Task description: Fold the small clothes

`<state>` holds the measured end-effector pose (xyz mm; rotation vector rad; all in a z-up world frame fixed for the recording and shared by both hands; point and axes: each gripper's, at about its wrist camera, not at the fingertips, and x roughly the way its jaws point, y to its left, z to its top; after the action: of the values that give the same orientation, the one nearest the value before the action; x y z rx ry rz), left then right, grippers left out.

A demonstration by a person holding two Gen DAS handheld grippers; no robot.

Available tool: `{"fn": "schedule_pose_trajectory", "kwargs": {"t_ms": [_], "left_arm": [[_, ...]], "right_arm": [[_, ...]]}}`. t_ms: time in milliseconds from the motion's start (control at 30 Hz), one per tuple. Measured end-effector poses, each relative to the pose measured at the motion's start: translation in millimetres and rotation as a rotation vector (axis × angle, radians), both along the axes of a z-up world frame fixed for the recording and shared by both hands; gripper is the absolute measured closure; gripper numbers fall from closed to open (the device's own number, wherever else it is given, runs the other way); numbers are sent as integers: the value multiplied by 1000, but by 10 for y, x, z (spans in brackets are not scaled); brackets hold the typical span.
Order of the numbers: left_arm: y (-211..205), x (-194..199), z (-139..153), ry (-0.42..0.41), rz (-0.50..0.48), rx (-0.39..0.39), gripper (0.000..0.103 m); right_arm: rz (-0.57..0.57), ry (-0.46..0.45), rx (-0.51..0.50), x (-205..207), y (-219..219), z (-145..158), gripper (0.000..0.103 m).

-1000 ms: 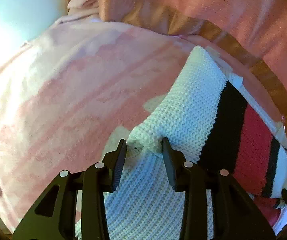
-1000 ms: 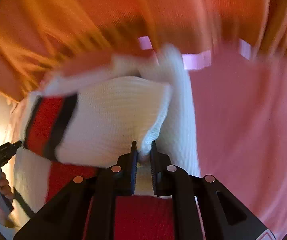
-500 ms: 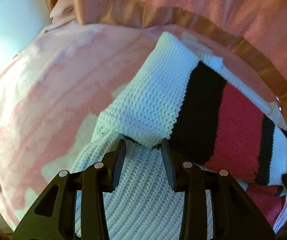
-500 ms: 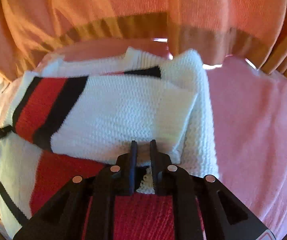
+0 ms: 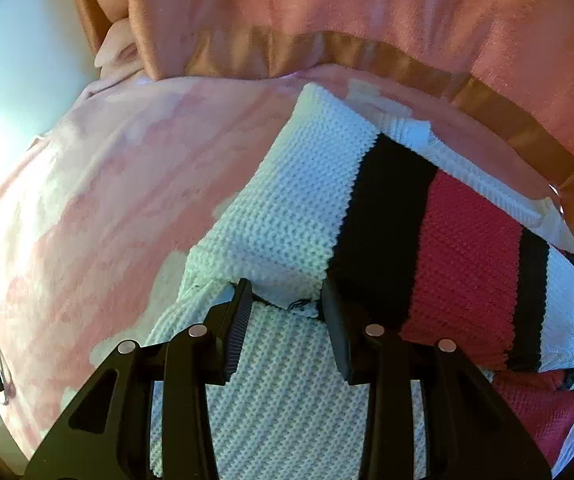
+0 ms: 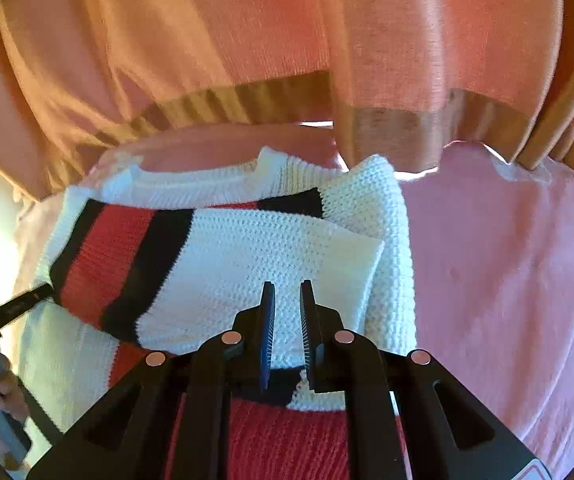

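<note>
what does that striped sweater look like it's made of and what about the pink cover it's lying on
The striped sweater looks like a chunky knit, probably wool or acrylic yarn: raised loops and ribbed edges show clearly, matte in white, red and black. The pink cover looks like a smooth, thin woven cloth, perhaps cotton, with soft creases and no visible loops; in the left wrist view it shows a mottled paler pattern.

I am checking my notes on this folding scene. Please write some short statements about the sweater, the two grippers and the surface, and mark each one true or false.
1. The sweater is knitted in white, red and black. True.
2. The right gripper stands wide open, clear of the fabric. False: its jaws are nearly closed on a fold of the sweater.
3. The sweater lies on a pink cloth. True.
4. The left gripper holds a blue towel. False: a white knit edge of the sweater sits between its jaws.
</note>
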<state>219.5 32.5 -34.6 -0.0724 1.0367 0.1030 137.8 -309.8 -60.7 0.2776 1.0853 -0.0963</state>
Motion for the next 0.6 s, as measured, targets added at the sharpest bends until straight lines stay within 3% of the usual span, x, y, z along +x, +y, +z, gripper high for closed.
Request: {"fn": "schedule_pose_trajectory", "kwargs": {"t_ms": [67, 267, 367, 433, 600], "left_arm": [[-20, -8, -1, -2, -6, 4, 68], [-42, -13, -14, -1, -18, 12, 68], [-62, -15, -29, -1, -19, 20, 68], [-79, -23, -38, 0, -25, 26, 68], [-78, -14, -13, 6, -36, 13, 68]], "right_arm": [[-14, 22, 20, -21, -69, -128, 93], [5, -47, -8, -74, 4, 148, 93], [7, 24, -23, -47, -13, -76, 93], [-5, 23, 4, -64, -31, -124, 93], [-14, -42, 9, -168, -39, 171, 89]]}}
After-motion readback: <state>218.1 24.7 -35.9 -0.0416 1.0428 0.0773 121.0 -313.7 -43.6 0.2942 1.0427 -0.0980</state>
